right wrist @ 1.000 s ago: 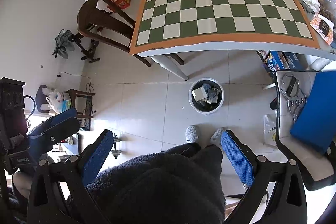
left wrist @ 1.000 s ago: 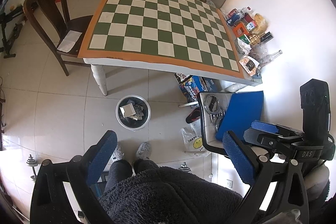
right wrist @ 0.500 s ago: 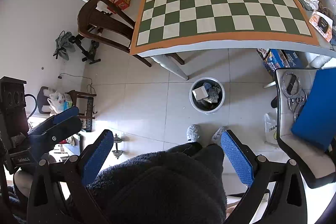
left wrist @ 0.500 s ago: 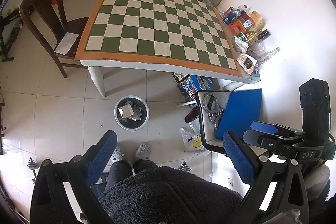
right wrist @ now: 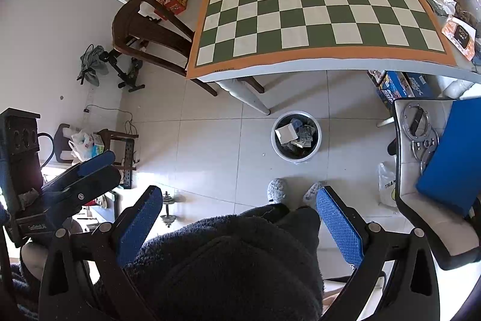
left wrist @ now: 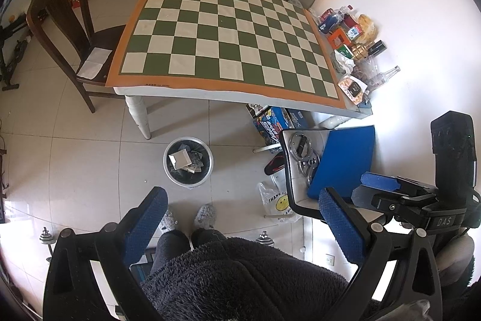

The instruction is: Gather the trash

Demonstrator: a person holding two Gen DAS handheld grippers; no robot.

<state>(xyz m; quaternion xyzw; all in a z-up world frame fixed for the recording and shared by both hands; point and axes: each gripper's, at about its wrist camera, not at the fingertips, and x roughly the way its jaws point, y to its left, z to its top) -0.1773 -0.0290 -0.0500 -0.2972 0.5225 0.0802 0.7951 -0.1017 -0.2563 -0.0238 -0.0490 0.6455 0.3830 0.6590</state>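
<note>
I hold my left claw (left wrist: 240,223) and right claw (right wrist: 240,223) released and empty, high above the floor, surveying: trash fills the bin (left wrist: 188,161) by the tabletop (left wrist: 210,94) leg (clutter lines its far-right edge)

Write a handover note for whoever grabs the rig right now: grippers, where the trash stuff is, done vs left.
Left gripper: open, empty, held high over the floor in front of the person.
Right gripper: open, empty, same height, beside the left one.
Trash bin: on the floor tiles near the table leg, already holding a white box and other scraps.
Checkered table: the board area is bare; a cluster of packets, boxes and bottles sits along its right edge by the wall.
Done: some trash is in the bin.
Left: whether any of the right-edge clutter counts as trash is unclear; a plastic bag lies on the floor by the chair.
</note>
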